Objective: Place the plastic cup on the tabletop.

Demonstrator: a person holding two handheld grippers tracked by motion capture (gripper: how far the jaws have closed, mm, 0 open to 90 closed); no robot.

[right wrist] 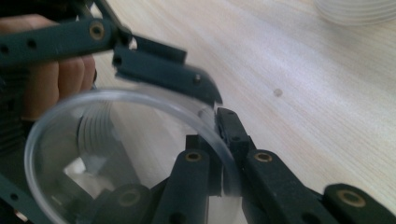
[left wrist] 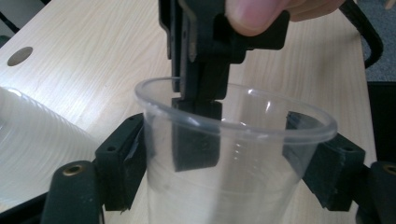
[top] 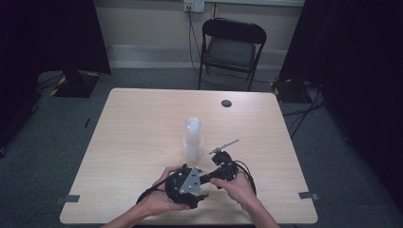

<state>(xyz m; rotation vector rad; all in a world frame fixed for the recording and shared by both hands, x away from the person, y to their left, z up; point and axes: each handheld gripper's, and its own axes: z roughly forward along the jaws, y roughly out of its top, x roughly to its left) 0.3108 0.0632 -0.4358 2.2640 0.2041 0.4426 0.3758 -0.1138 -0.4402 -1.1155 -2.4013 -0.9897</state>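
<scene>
High view: two hands meet near the front edge of the bench (top: 142, 118); a stack of clear cups (top: 193, 137) stands upright just behind them, near the middle of the bench.
Left tongs (left wrist: 233, 161): the jaws stand one on each side of a single clear cup (left wrist: 236, 154) and their pads lie against its wall; half closed, it holds the cup around the body.
Right tongs (right wrist: 219, 140): jaws almost fully closed, pinching the rim of the same cup; one jaw is inside the cup and the other outside, as the left gripper view also shows from the far side.
Cup position: held between the two tongs, in front of the stack and apart from it; whether its bottom touches the bench I cannot tell.
Step in hand: my judgement is that the right tongs takes or pulls the cup while the left one keeps it steady.
Risk, crushing: the wall is thin and soft, so more pressure from the left tongs can bend or crack it.
Risk, rim: the rim pinch is small and at one point only; a pull at an angle can let the rim slip out or tear.
Risk, stack: it is close behind the hands, and a sudden release could push a hand into it and knock it over.
Risk, edge: the hands work near the front edge, so a dropped cup may roll off the bench.
</scene>
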